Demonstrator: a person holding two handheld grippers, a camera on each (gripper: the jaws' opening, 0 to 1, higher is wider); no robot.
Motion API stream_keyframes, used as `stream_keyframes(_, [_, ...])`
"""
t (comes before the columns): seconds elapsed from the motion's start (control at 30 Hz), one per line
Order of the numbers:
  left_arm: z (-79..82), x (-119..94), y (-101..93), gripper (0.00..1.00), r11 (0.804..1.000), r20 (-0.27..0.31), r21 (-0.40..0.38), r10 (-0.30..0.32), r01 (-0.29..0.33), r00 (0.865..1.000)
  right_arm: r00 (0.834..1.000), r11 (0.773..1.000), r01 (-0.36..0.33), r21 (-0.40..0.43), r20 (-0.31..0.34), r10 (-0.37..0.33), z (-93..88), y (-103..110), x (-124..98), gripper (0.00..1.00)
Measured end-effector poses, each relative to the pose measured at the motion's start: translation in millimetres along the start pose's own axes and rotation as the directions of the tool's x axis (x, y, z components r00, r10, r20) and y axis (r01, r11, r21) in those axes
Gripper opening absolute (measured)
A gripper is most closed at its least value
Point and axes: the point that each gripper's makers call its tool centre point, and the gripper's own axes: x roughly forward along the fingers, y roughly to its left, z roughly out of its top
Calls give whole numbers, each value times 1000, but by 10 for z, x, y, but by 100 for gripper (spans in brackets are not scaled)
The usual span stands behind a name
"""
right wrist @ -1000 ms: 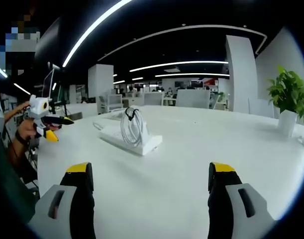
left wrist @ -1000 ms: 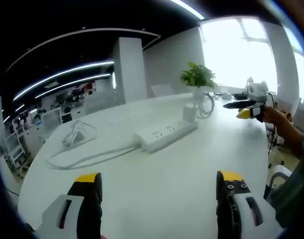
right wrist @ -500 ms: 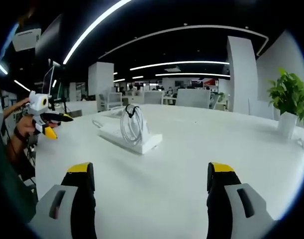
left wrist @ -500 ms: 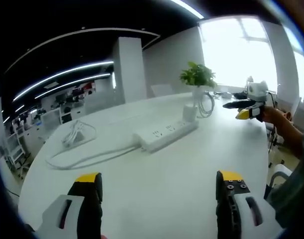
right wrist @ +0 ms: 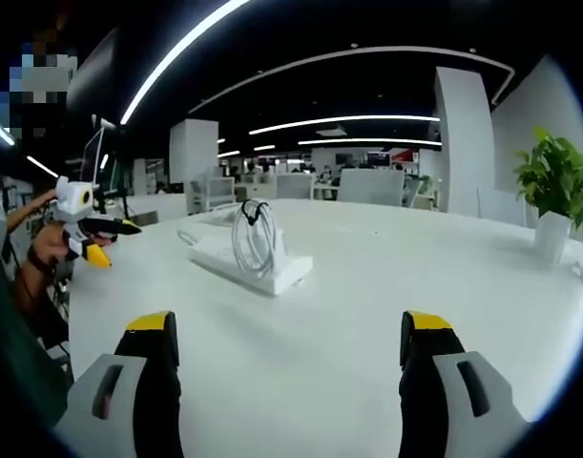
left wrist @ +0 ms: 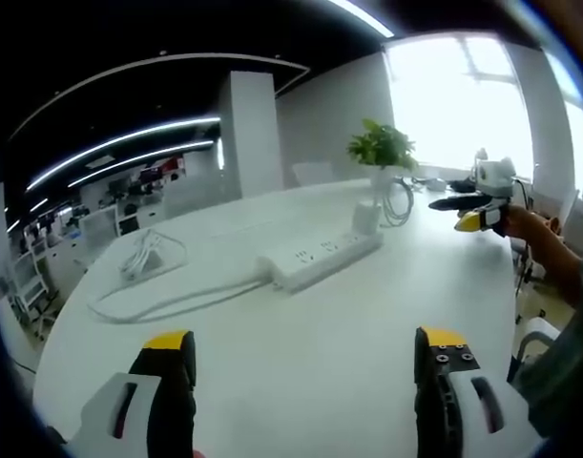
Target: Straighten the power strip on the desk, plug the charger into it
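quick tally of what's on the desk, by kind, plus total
Power strip: 1
Charger with coiled cable, at the strip's far end: 1
Potted plant: 1
Loose white cord, the strip's lead, bundled at its far end: 1
Total: 4

Both grippers, left and right, are open and hold nothing.

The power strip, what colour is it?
White, the power strip shows best in the left gripper view.
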Motion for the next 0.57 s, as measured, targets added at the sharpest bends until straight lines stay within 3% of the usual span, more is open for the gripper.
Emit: stream_keyframes(0.57, [7, 13, 7, 99, 1000, 10, -19, 3, -2, 1000, 999, 999, 19, 30, 37, -20, -38, -4, -67, 100])
